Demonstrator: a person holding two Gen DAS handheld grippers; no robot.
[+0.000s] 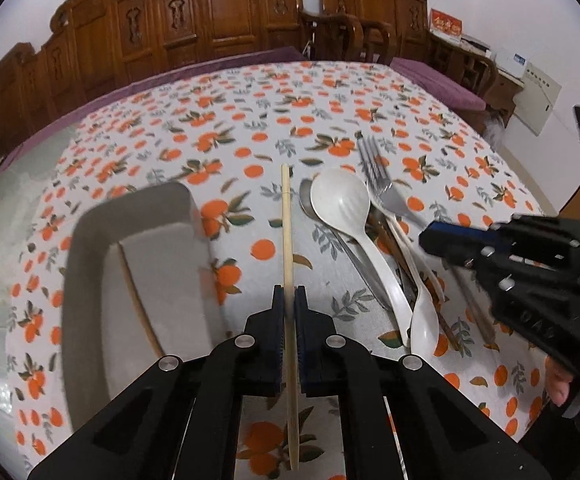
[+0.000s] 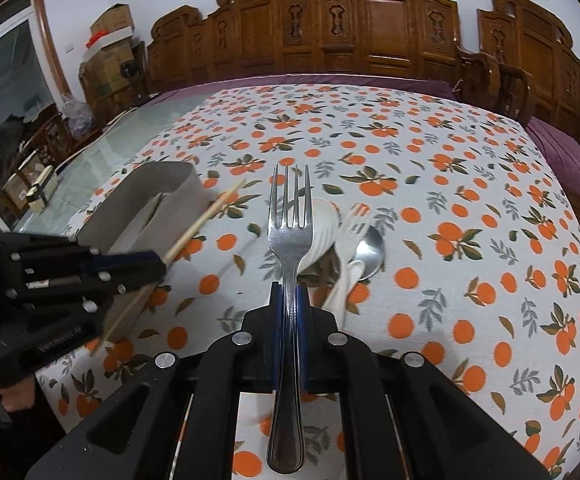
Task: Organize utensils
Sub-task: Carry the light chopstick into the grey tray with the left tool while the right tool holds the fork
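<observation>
In the left wrist view my left gripper [image 1: 289, 296] is shut on a pale wooden chopstick [image 1: 287, 224] that points away from me, just right of the grey tray [image 1: 86, 232]. Another chopstick [image 1: 140, 304] lies inside the tray. To the right is a pile with a white spoon [image 1: 342, 204], a metal spoon [image 1: 306, 196] and brown chopsticks [image 1: 446, 320]. My right gripper [image 1: 424, 236] hangs over the pile. In the right wrist view my right gripper [image 2: 290, 292] is shut on a metal fork [image 2: 290, 216], above a white spoon [image 2: 326, 224], a white plastic fork [image 2: 354, 220] and a metal spoon [image 2: 372, 252]. The left gripper [image 2: 164, 266] and its chopstick [image 2: 206, 216] show at left.
An orange-print tablecloth [image 2: 450, 240] covers the table, with bare glass [image 2: 138, 136] at its left. Carved wooden chairs [image 2: 370, 20] and purple cushions [image 2: 562, 152] line the far side. Cardboard boxes [image 2: 110, 52] stand at the back left. A person's fingers [image 1: 558, 384] hold the right gripper's handle.
</observation>
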